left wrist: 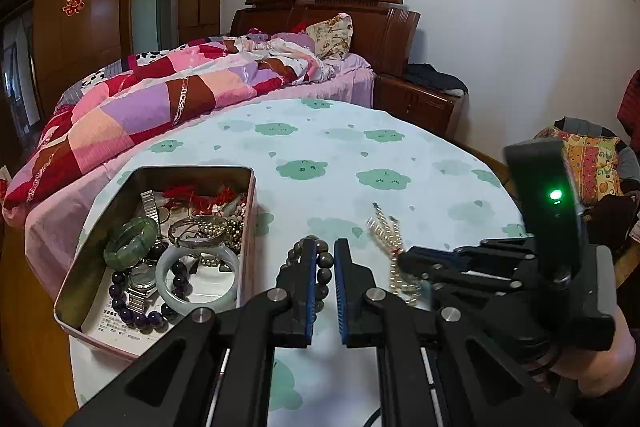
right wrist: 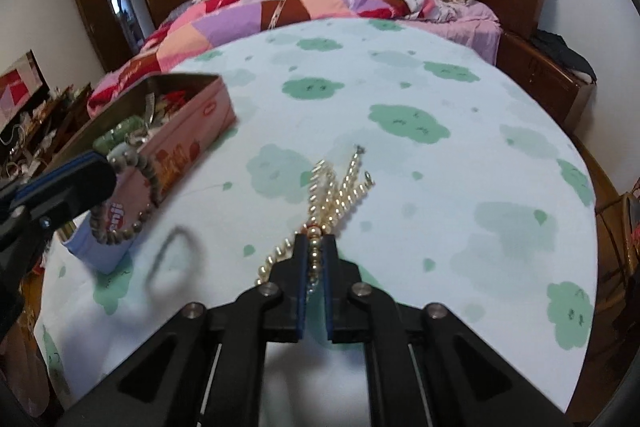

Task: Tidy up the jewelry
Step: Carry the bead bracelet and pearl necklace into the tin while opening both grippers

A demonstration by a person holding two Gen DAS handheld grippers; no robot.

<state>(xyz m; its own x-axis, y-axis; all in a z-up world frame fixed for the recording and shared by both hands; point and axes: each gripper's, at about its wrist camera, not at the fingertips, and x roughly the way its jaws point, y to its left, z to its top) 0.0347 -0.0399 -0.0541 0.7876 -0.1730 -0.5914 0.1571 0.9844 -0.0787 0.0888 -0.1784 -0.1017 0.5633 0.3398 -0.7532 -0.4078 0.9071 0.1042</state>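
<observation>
Pearl necklace (right wrist: pixel 332 187) strands lay on the tablecloth (right wrist: pixel 440 187), pinched by the right gripper (right wrist: pixel 317 241). Left gripper (left wrist: pixel 323 247) clamped a brown bead bracelet (left wrist: pixel 324 263) beside the tin (left wrist: pixel 132 187). Next likely: lifting both into it.

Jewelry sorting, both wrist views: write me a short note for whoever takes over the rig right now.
Left tool: shut on the dark bead bracelet, held above the table beside the tin.
Right tool: shut on the pearl necklace; whether its loose strands touch the cloud-print tablecloth is unclear.
Tin box: already holds a green bangle, a white bangle, watches, purple beads and red cord items.
Done: both pieces gripped.
Left: place the bracelet and the necklace, probably in the tin.
</observation>
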